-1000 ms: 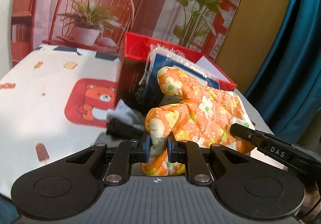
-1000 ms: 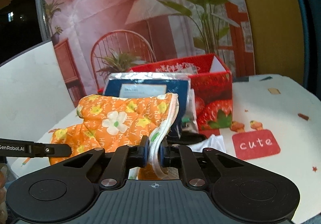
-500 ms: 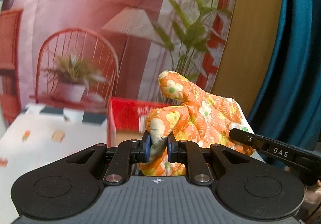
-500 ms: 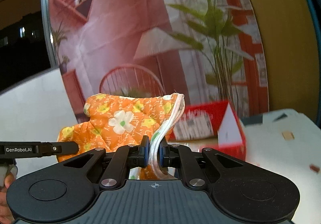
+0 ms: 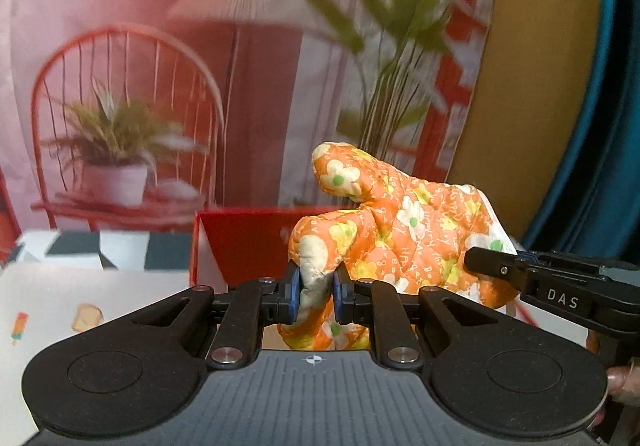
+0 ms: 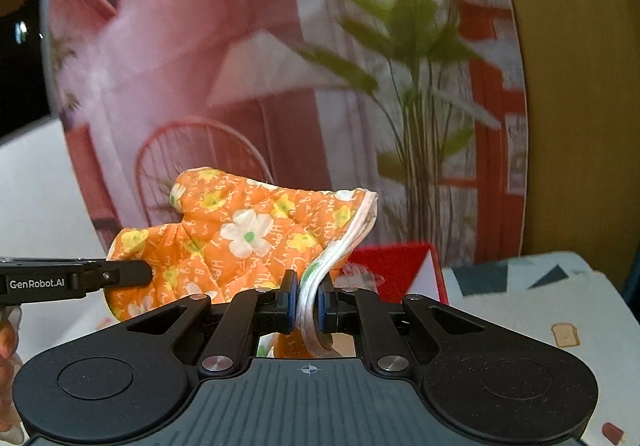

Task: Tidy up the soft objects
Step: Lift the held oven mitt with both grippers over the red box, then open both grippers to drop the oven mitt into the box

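Your left hand-held gripper (image 5: pixel 314 296) pinches the oven mitt's (image 5: pixel 400 230) fingertip end; your right hand-held gripper (image 6: pixel 308 304) clamps its white-trimmed cuff, mitt stretched between both.

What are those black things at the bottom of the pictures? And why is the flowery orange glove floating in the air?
The black things are grippers, pinching tools that a person holds, one in each hand. Each carries a small camera looking forward along its two fingers, so each picture is what one gripper sees.

The glove isn't floating. It is an orange oven mitt, and both grippers hold it up. In the left camera's picture, the left gripper pinches the mitt's finger end. In the right camera's picture, the right gripper pinches its white-trimmed cuff.

Behind the mitt stands a red box on a tablecloth printed with toast and ice lollies. The chair, lamp and plants are only a printed backdrop. You can also see a fingertip at the edge.
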`<state>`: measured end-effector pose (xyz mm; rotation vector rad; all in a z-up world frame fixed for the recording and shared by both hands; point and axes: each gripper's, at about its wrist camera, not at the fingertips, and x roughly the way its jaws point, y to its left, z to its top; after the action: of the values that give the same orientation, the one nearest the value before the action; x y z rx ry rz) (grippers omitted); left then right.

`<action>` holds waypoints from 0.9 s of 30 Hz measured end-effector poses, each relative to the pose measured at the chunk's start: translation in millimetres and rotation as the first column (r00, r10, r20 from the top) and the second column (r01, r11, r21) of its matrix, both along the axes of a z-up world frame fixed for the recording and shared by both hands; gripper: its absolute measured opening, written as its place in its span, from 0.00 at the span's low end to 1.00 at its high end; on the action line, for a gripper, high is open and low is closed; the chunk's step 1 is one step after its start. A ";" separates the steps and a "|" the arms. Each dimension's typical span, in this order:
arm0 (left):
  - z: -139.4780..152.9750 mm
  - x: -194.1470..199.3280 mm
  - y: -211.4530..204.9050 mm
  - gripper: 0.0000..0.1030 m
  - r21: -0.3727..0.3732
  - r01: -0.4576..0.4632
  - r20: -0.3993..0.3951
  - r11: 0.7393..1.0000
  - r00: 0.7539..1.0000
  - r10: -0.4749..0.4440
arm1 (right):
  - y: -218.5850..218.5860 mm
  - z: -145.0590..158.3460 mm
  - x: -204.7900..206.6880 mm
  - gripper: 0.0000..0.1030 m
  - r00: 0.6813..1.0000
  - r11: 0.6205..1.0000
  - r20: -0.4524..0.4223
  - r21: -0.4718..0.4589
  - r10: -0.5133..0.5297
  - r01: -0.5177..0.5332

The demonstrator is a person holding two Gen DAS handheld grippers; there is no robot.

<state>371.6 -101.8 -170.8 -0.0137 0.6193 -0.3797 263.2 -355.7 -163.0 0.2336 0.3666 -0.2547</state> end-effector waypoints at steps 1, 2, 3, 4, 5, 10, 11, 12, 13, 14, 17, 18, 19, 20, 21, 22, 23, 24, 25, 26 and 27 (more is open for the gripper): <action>-6.0 7.5 -0.9 0.17 0.001 -0.003 -0.030 1.000 1.000 0.003 | -4.2 -4.8 7.4 0.09 1.000 1.000 -0.025 -0.001 -0.001 0.001; -11.7 14.6 -0.6 0.17 0.000 -0.005 -0.059 1.000 0.998 0.005 | -7.8 -9.2 15.1 0.09 0.999 1.000 -0.052 -0.005 -0.001 0.001; -18.0 20.9 0.4 0.17 -0.004 0.000 -0.090 1.000 0.996 -0.001 | -11.1 -13.7 21.9 0.09 0.997 1.000 -0.078 -0.005 -0.001 0.001; -23.5 25.7 0.5 0.17 -0.005 0.010 -0.113 1.000 0.994 -0.011 | -13.0 -17.6 27.9 0.09 0.995 1.000 -0.099 -0.001 -0.001 0.001; -28.4 29.7 1.0 0.17 0.003 0.017 -0.132 1.000 0.991 -0.016 | -15.5 -21.6 33.6 0.09 0.993 1.000 -0.120 0.004 -0.003 0.004; -45.8 38.3 4.8 0.17 0.029 0.030 -0.199 0.999 0.980 -0.024 | -18.5 -40.6 49.9 0.09 0.979 0.999 -0.204 0.035 0.003 0.004; -48.2 39.4 5.4 0.17 0.029 0.034 -0.206 0.999 0.978 -0.027 | -18.4 -43.9 52.0 0.09 0.976 0.999 -0.218 0.039 0.004 0.005; -49.3 39.7 5.3 0.17 0.031 0.039 -0.213 0.999 0.977 -0.031 | -18.9 -46.8 53.8 0.09 0.973 0.999 -0.230 0.043 0.003 0.007; -50.3 40.3 5.1 0.17 0.034 0.044 -0.219 0.998 0.975 -0.036 | -19.3 -49.4 54.9 0.09 0.971 0.999 -0.241 0.048 0.000 0.012; -50.8 39.5 4.4 0.17 0.039 0.050 -0.223 0.998 0.974 -0.041 | -19.5 -52.0 55.4 0.09 0.967 0.998 -0.254 0.055 -0.002 0.017; -51.1 40.0 2.7 0.20 0.055 0.066 -0.219 0.996 0.974 -0.052 | -20.3 -56.4 54.1 0.10 0.960 0.997 -0.280 0.072 -0.009 0.030; -50.1 39.7 2.9 0.23 0.054 0.067 -0.218 0.996 0.975 -0.053 | -19.8 -57.4 53.3 0.11 0.958 0.997 -0.286 0.073 -0.011 0.033; -48.9 38.9 3.9 0.32 0.051 0.063 -0.216 0.997 0.975 -0.051 | -19.4 -57.9 52.0 0.13 0.957 0.997 -0.289 0.071 -0.013 0.036; -47.7 38.4 5.9 0.38 0.044 0.057 -0.213 0.997 0.976 -0.046 | -19.6 -57.9 50.7 0.18 0.957 0.997 -0.291 0.068 -0.019 0.040; -45.2 35.7 7.9 0.48 0.036 0.051 -0.204 0.998 0.978 -0.043 | -19.2 -57.4 48.6 0.21 0.958 0.997 -0.287 0.064 -0.026 0.046; -42.4 34.1 9.7 0.52 0.030 0.049 -0.192 0.998 0.980 -0.042 | -18.4 -56.4 45.5 0.24 0.961 0.997 -0.276 0.062 -0.031 0.050; -39.1 32.4 11.7 0.52 0.026 0.047 -0.180 0.999 0.983 -0.042 | -18.4 -55.0 42.2 0.25 0.964 0.997 -0.264 0.061 -0.033 0.051; -35.5 29.9 12.8 0.53 0.023 0.045 -0.170 0.999 0.985 -0.041 | -18.3 -53.3 39.2 0.27 0.966 0.997 -0.254 0.060 -0.034 0.051; -31.6 27.7 15.8 0.55 0.017 0.041 -0.160 0.999 0.986 -0.038 | -16.9 -51.7 35.1 0.31 0.969 0.997 -0.243 0.057 -0.037 0.052; -27.4 24.5 18.9 0.55 0.009 0.035 -0.146 0.999 0.989 -0.034 | -15.2 -50.1 30.9 0.34 0.972 0.997 -0.231 0.052 -0.038 0.051; -23.4 20.7 21.7 0.55 0.002 0.030 -0.131 1.000 0.991 -0.030 | -12.7 -48.3 26.0 0.37 0.975 0.998 -0.217 0.042 -0.040 0.050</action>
<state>392.3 -80.1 -194.2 -0.0260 0.7511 -0.4089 289.2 -368.4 -211.3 0.2618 0.5836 -0.3172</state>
